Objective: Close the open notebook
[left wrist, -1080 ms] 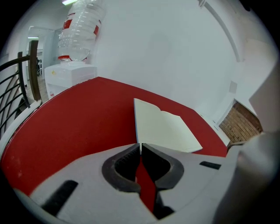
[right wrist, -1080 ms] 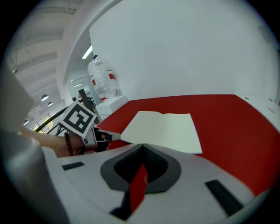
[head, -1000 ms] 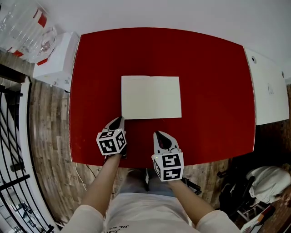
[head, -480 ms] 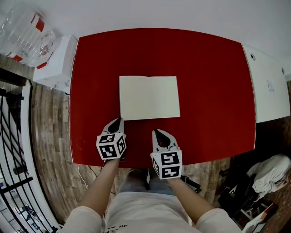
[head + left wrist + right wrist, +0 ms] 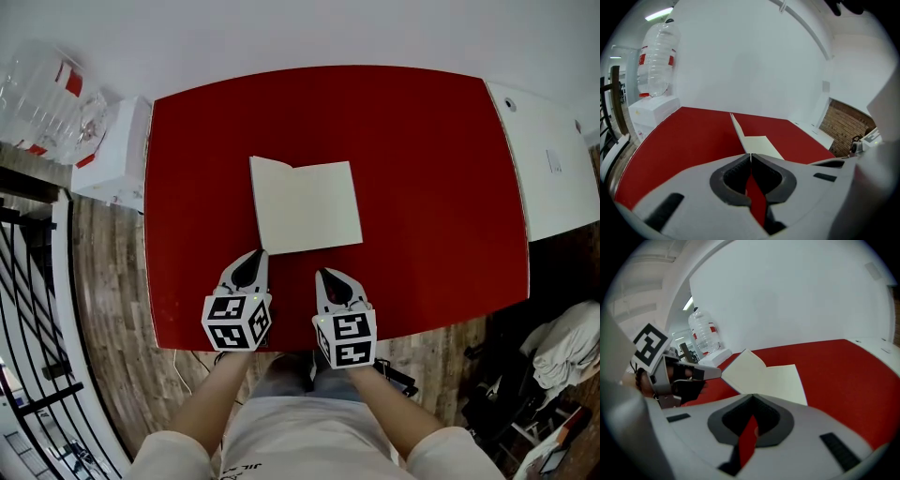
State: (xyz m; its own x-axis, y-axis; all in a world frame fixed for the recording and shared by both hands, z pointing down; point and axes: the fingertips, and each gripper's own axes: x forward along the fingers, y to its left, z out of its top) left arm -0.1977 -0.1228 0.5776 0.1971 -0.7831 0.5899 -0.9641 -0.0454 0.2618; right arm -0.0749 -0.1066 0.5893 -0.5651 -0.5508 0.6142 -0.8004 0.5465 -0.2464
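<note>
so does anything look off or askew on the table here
Only the notebook: its left half stands tilted up off the red table, pinched at the near corner by the shut left gripper, while its right half lies flat. Nothing looks spilled or damaged.

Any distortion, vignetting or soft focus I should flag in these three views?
Head view: fisheye bows the edges of the red table; light even, no glare on the notebook. Left gripper view: black corners, and the body of the left gripper looks soft up close. Right gripper view: black corners too; the notebook looks fairly sharp.
</note>
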